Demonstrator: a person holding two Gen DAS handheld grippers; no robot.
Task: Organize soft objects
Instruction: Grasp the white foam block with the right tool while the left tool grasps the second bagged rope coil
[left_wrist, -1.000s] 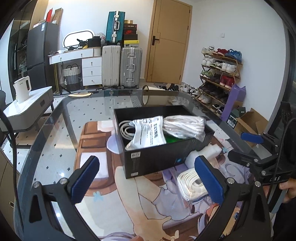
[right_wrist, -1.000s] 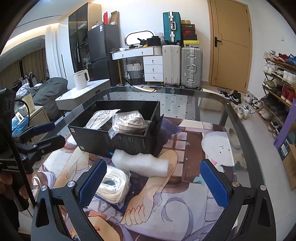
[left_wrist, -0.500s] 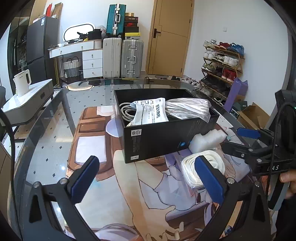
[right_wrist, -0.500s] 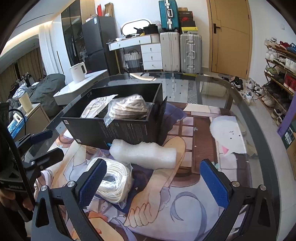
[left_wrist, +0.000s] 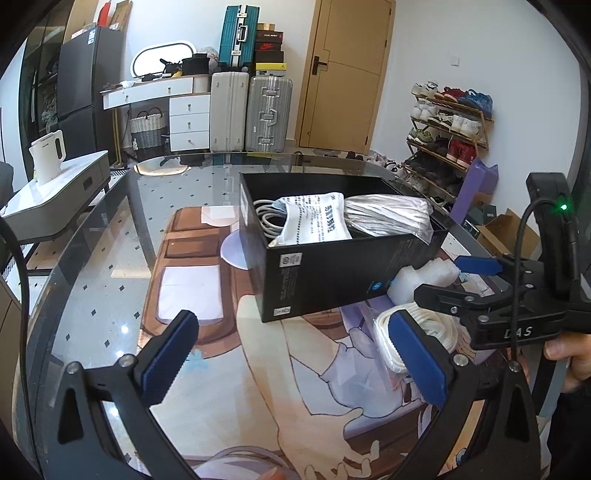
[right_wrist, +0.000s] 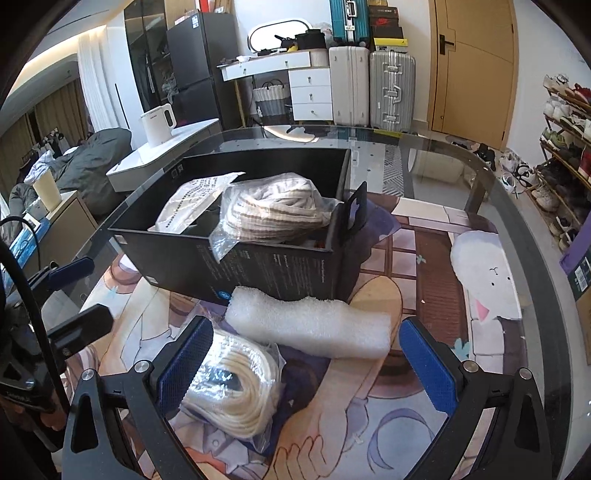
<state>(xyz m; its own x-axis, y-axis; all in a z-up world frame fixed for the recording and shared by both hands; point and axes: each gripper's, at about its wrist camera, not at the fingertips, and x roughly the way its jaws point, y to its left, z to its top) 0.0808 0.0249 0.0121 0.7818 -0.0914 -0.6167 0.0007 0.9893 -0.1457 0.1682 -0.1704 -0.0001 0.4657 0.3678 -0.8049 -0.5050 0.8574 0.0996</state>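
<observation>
Foam roll (right_wrist: 308, 326) fully visible only in our right view; left view shows just its end behind black box (left_wrist: 332, 273). We see both grippers' jaws wide, right gripper (right_wrist: 306, 363), left gripper (left_wrist: 291, 354), holding nothing.

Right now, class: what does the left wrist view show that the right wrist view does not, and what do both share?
Only the left wrist view shows the grey cable coil inside the black box and the right gripper. Only the right wrist view shows the full foam roll and the left gripper. Both show the box, the bagged white rope and the glass table.
</observation>
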